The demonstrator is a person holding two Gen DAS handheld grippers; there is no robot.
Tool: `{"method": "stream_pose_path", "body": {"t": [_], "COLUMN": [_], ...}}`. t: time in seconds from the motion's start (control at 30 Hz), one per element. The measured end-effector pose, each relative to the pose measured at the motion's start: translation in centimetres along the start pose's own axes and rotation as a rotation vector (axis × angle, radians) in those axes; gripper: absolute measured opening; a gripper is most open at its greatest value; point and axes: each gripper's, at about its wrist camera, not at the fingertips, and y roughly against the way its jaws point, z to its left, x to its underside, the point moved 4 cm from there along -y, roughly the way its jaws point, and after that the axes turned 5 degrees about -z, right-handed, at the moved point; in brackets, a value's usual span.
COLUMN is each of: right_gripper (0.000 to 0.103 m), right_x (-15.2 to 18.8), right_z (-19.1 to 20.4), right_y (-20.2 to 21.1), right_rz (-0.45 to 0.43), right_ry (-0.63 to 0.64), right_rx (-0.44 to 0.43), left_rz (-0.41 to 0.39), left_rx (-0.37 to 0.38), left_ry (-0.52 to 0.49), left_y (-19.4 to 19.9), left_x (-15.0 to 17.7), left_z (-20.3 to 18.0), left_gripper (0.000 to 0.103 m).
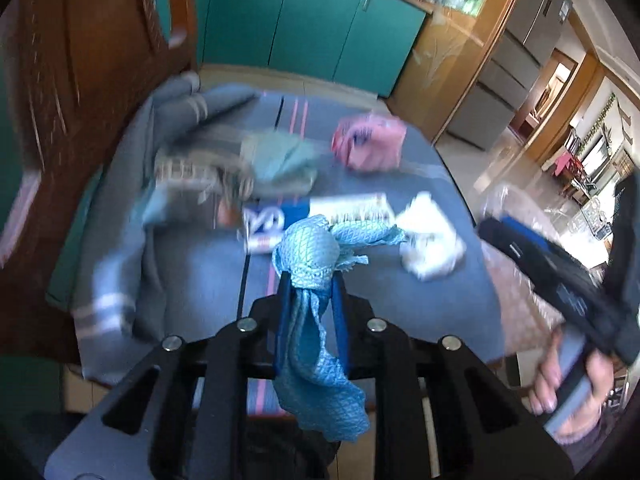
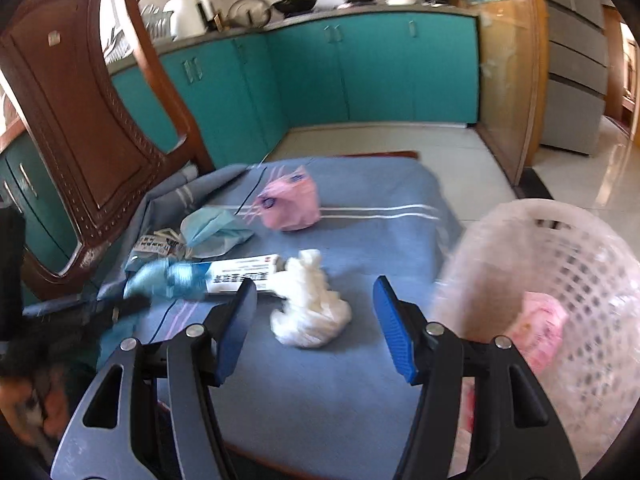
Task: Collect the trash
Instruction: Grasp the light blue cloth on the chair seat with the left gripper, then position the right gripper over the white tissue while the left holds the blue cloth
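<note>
My left gripper (image 1: 309,280) is shut on a crumpled blue wipe (image 1: 310,250), which bunches above the fingertips and hangs down between the fingers. From the right wrist view the same blue wipe (image 2: 168,276) shows at the left, blurred. My right gripper (image 2: 316,286) stands open above the blue cloth, with a crumpled white tissue (image 2: 310,308) lying between and just beyond its fingers. A white basket (image 2: 560,280) at the right holds a pink wrapper (image 2: 538,330). On the cloth lie a pink pack (image 2: 290,204), a white-and-blue tube (image 2: 240,272) and a pale green mask (image 2: 212,232).
The table is covered by a blue striped cloth (image 2: 360,360). A dark wooden chair (image 2: 80,132) stands at its left. Teal cabinets (image 2: 360,72) run along the back. In the left wrist view, a hand (image 1: 560,380) holds the right gripper's body (image 1: 560,280) at the right.
</note>
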Motion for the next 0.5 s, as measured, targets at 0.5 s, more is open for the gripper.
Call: {"method": "stream_pose_path", "body": {"t": [0.5], "right_gripper": [0.04], "right_x": [2.1], "right_z": [0.9], "right_y": [-4.1], "right_rz": [0.101], "right_ry": [0.04], "right_rx": [0.08], "left_rz": [0.049], "left_rx": [0.002], "left_ry": [-0.015], "left_y": [-1.6], "left_x": [1.9], "left_z": [0.4], "left_gripper": [0.056]}}
